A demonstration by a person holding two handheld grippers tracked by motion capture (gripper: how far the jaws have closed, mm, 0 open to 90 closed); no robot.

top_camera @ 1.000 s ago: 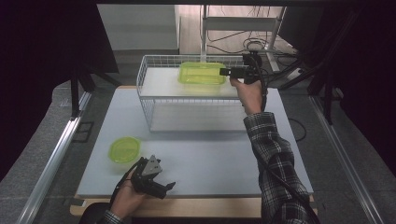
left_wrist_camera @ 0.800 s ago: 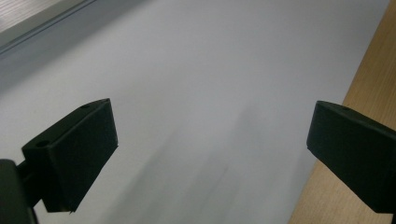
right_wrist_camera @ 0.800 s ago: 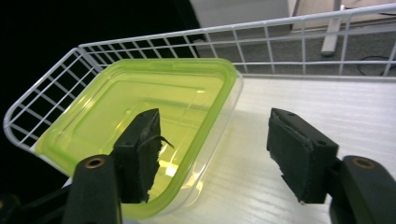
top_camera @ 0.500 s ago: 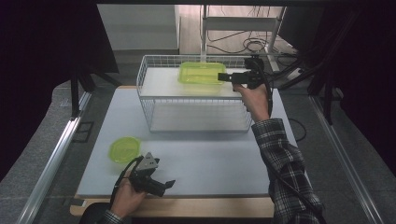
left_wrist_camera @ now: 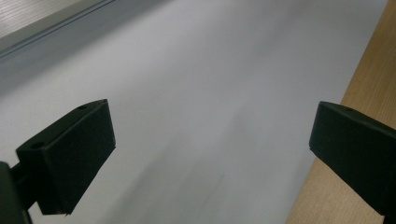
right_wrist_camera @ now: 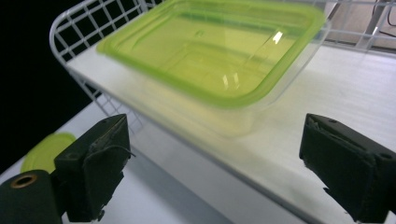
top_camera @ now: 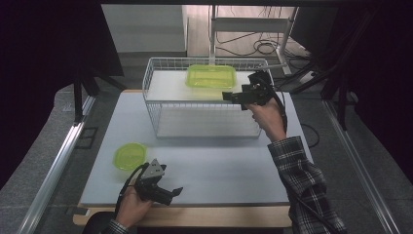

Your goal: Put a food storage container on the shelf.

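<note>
- High view: clear container (top_camera: pixel 211 76) with lime-green lid seated on the top shelf of a white wire rack (top_camera: pixel 204 127), at 12 o'clock on the surface (top_camera: pixel 219 165).
- Right gripper (top_camera: pixel 228 95) hovering just off the container's 4 o'clock corner. Fingers (right_wrist_camera: pixel 95 163) parted wide, just been opening, pressing on nothing, with the container (right_wrist_camera: pixel 210 60) ahead of them and not gripped.
- Left gripper (top_camera: pixel 173 192) held low at 7 o'clock near the front edge. Fingers (left_wrist_camera: pixel 70 149) spread apart over bare surface, holding nothing.
- Judged light and apparently empty. Thin plastic walls likely to flex under a hard squeeze, glossy lid likely to be slippery.
- Best taken across a short side, under the lid's lip, where the rim stiffens the wall. Pinching the lid alone risks popping it loose.
- Round green lid (top_camera: pixel 129 156) lying flat at 8 o'clock, well apart from the rack and just beyond the left gripper.
- Raised wire rim around the shelf standing in the way of a level approach or slide-out; container needs lifting clear of it.
- Wooden edge (left_wrist_camera: pixel 369 84) bordering the surface beside the left gripper.
</note>
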